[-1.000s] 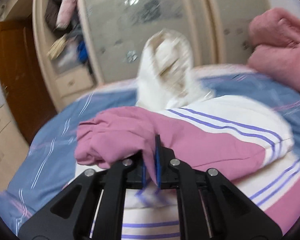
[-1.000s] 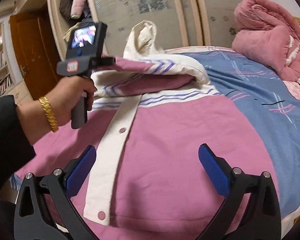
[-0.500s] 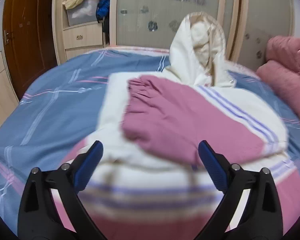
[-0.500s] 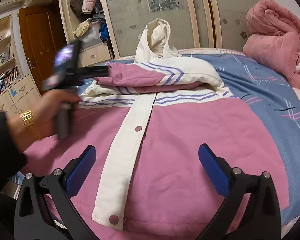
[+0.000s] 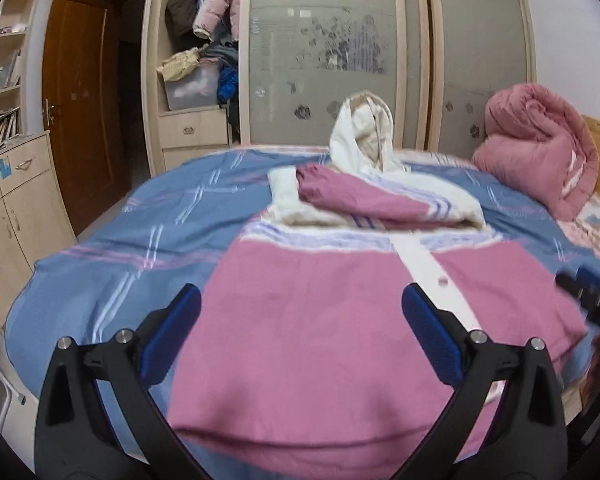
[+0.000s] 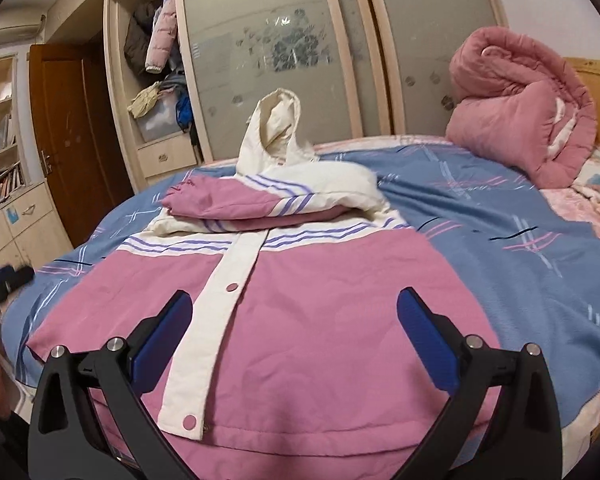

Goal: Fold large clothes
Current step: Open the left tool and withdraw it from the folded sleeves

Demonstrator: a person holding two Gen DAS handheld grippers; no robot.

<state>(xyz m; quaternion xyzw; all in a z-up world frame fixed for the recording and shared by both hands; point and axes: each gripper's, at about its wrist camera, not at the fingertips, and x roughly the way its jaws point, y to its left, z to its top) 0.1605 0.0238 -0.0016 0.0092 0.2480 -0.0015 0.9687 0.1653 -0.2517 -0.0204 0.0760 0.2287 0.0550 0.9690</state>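
Big blue bed sheet with pink and white lines (image 6: 480,232), rolled pink fluffy blanket far right (image 6: 520,104), brown wooden door far left (image 5: 84,112), open closet shelf stuffed with clothes (image 5: 204,52), books on left shelf (image 6: 0,190)

Jacket (image 6: 300,320) lies flat on bed (image 6: 500,248), sleeves (image 6: 236,200) folded across chest, hood (image 6: 276,132) standing at far end. Rolled quilt (image 6: 520,112) at bed's far right. Wardrobe (image 6: 300,40) behind bed; door (image 6: 68,140) far left.

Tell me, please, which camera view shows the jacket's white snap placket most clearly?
The right wrist view: the placket runs sharp and nearly whole down the jacket, with two snaps visible. In the left wrist view the placket is blurred, shows one snap, and its lower end passes behind a gripper finger.
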